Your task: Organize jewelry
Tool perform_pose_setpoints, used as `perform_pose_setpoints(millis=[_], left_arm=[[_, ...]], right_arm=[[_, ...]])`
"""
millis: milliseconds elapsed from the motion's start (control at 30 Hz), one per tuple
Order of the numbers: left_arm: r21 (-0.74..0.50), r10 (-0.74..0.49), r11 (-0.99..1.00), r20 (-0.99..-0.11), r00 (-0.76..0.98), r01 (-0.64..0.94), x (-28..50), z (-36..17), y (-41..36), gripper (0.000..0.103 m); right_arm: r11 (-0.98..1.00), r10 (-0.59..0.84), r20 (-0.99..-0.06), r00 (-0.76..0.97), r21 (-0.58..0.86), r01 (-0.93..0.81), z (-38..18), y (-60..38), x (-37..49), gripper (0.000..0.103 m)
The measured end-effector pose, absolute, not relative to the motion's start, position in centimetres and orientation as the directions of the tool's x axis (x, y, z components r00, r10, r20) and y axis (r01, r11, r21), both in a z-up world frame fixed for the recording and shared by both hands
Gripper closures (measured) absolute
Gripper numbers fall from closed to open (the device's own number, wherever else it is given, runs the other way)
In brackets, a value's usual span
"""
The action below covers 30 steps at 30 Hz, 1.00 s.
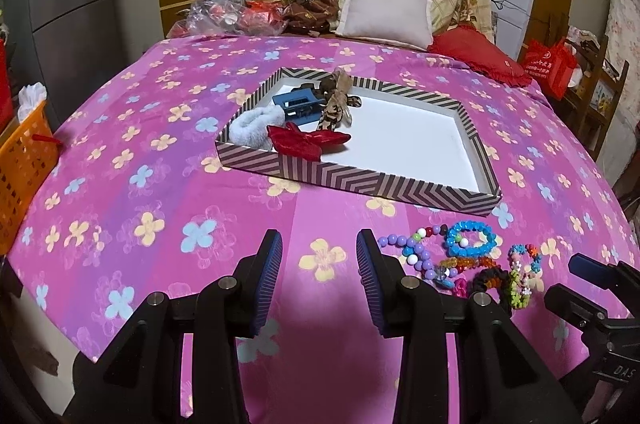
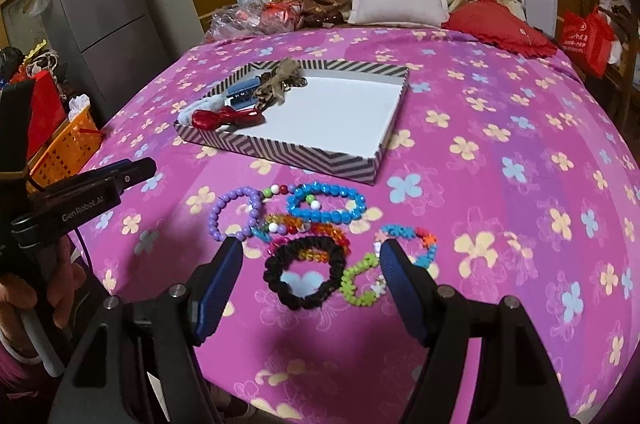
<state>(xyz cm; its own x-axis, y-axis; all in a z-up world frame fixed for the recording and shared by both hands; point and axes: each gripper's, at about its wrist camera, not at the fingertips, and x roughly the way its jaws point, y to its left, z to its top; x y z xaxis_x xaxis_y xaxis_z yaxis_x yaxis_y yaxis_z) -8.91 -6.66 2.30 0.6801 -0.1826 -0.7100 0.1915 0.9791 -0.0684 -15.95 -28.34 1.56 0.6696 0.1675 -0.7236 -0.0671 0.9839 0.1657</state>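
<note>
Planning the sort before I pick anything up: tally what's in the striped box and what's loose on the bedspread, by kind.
In the striped box:
Red bow: 1
Blue claw clip: 1
White fluffy scrunchie: 1
Leopard-print bow: 1

Loose on the bedspread:
Bead bracelets: about 6; they overlap, so the count is uncertain
Black scrunchie: 1

Total: about 11

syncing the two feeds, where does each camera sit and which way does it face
Left wrist view: on the left gripper, angled down over the bedspread toward the striped box; its own open fingers show, the right gripper at the right edge.
Right wrist view: on the right gripper, open above the black bracelet; the left gripper and a hand show at left.
Both share the box, bracelets and pillows.
</note>
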Motion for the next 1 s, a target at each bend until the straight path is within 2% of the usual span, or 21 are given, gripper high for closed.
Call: perform_pose_setpoints(millis=[667,733,867,1000], left_arm=[[-0.153,-0.253,0.963,-0.795,0.552,0.221,-7.7,-1.4,-6.4,0.064],[-0.166,-0.262,0.961,-0.801,0.538,0.220,-7.4,-1.8,-6.5,0.064],[-0.176,-0.266,0.960,-0.810,0.522,0.216,-7.0,-2.3,-6.7,0.064],[-0.179,-0.266,0.961,-0.813,0.518,0.212,-6.7,-2.5,-6.8,0.064]], right_arm=[[0.983,0.180,-0.761,0.624,0.161,-0.087,-1.0,-28.3,-15.8,0.030],[0.983,0.185,-0.761,0.622,0.158,-0.098,-1.2,-28.1,-15.6,0.035],[0.981,0.193,-0.768,0.611,0.145,-0.128,-1.8,-27.3,-14.9,0.061],[0.985,0.167,-0.770,0.616,0.095,-0.147,-1.9,-26.6,-14.1,0.063]])
